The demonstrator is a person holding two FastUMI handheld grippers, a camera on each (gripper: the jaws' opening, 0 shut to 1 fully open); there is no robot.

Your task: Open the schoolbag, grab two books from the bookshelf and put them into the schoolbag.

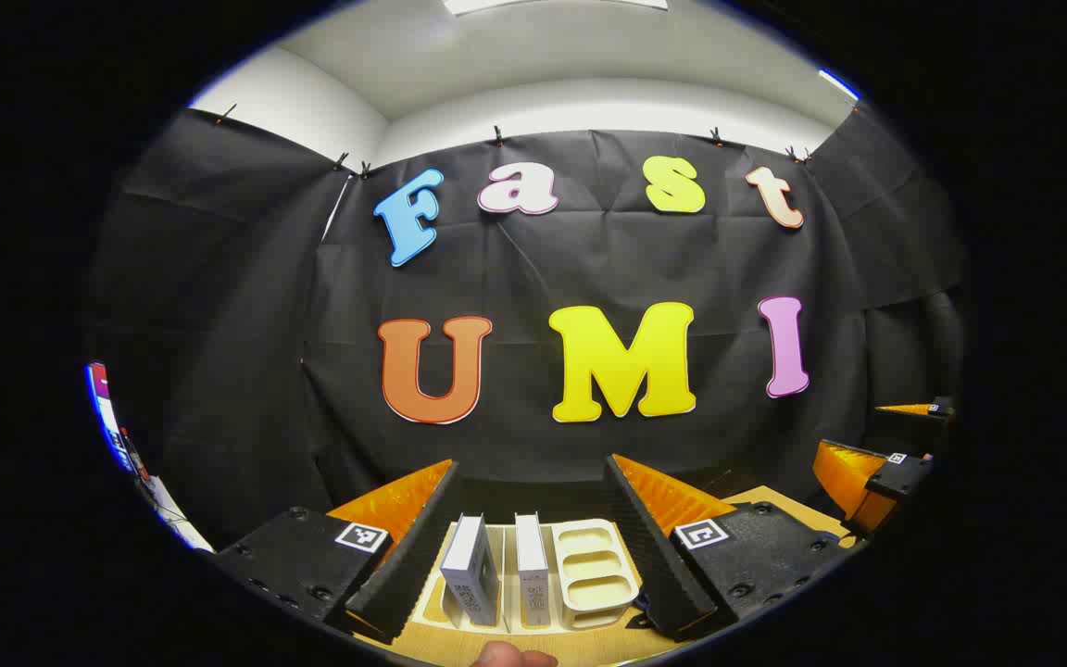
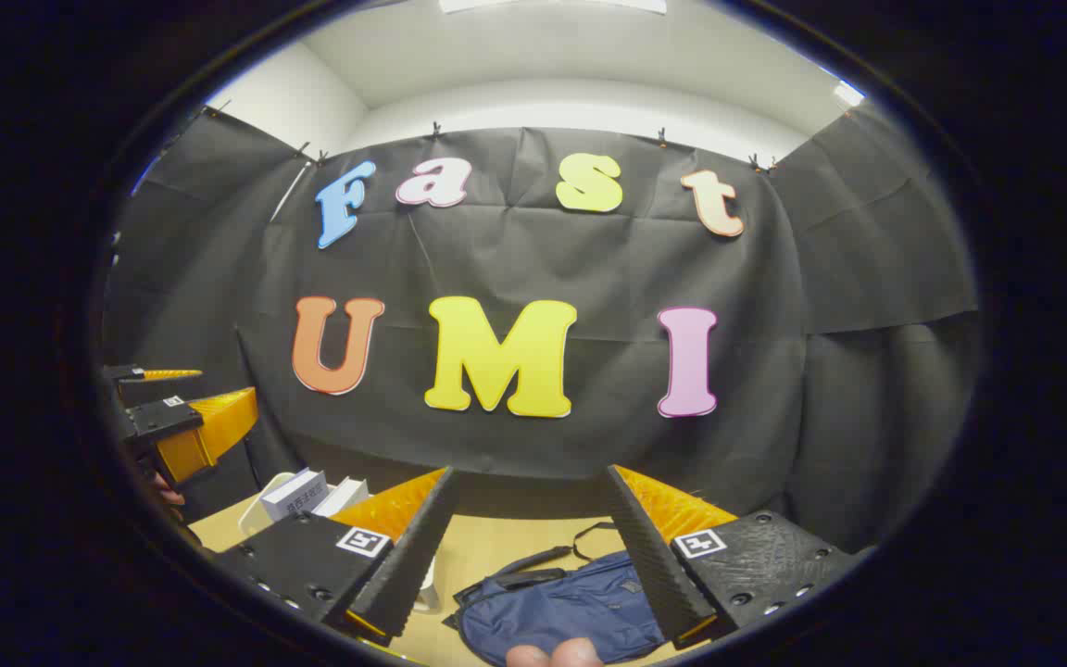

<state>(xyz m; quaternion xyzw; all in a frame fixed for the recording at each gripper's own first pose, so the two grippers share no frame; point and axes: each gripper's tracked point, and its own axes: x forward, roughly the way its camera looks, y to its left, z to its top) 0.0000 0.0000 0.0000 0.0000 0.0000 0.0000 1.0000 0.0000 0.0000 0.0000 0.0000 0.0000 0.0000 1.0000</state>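
Note:
In the left gripper view, two white books [image 1: 470,567] [image 1: 532,570] stand upright in a cream slotted bookshelf [image 1: 594,565] on the wooden table. My left gripper [image 1: 532,460] is open above and in front of them, touching nothing. In the right gripper view, a dark blue schoolbag [image 2: 561,607] lies flat on the table, with its strap trailing behind it. My right gripper [image 2: 530,470] hangs open over the bag and holds nothing. The books [image 2: 297,493] also appear at the left of that view.
The right gripper [image 1: 853,431] shows off to the right in the left gripper view, and the left gripper [image 2: 228,384] off to the left in the right gripper view. The wooden table [image 2: 496,547] runs back to the black cloth wall. A person's fingertip [image 1: 515,656] peeks in at the bottom.

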